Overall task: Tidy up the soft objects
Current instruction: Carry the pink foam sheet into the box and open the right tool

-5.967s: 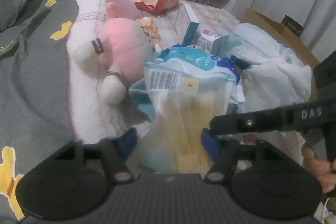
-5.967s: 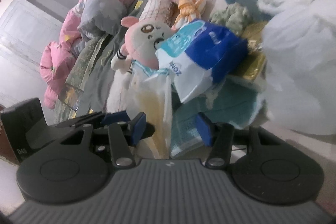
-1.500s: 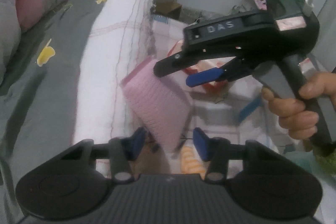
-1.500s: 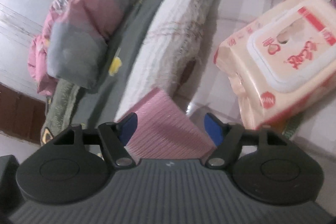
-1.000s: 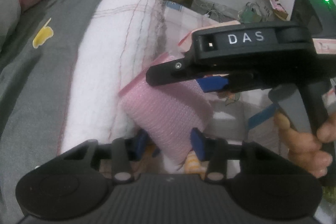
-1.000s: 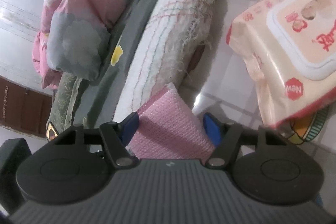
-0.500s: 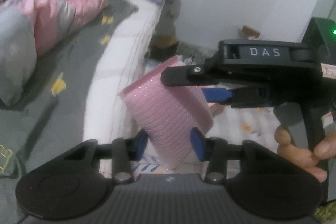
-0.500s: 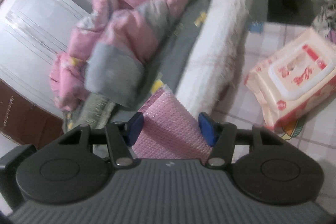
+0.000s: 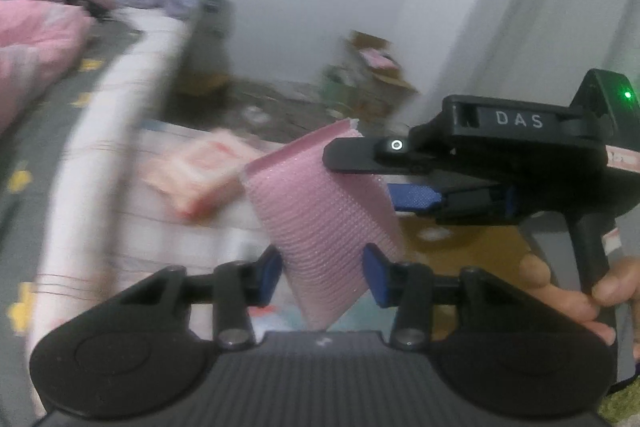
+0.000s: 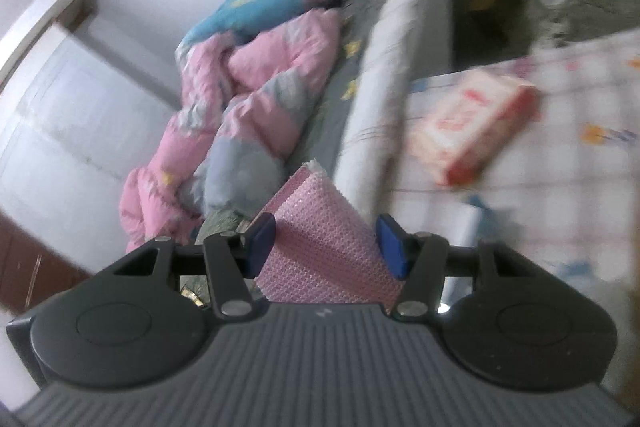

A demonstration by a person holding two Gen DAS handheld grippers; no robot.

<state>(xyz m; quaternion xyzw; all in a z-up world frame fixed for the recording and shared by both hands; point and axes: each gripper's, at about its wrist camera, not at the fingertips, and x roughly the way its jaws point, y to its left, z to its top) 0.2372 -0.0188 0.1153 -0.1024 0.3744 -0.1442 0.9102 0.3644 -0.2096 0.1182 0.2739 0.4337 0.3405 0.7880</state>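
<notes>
pink bubble-wrap pouch (image 9: 320,227) (image 10: 320,251): soft, dimpled texture, white inner edge at top corner. Held in air, bowed into a curve, tilted, pinched by both tongs, above the floor beside the bed.

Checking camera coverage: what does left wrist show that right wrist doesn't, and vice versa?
Left wrist only: the right gripper seen from outside, its "DAS" label, green light, and the hand holding its handle; cardboard boxes by the far wall.

Right wrist only: the pink and grey quilt bunched on the bed, and a white cabinet beside it.

Both: the pink bubble-wrap sheet between each gripper's fingers, the wet-wipes pack, blurred, and the white mattress edge.
</notes>
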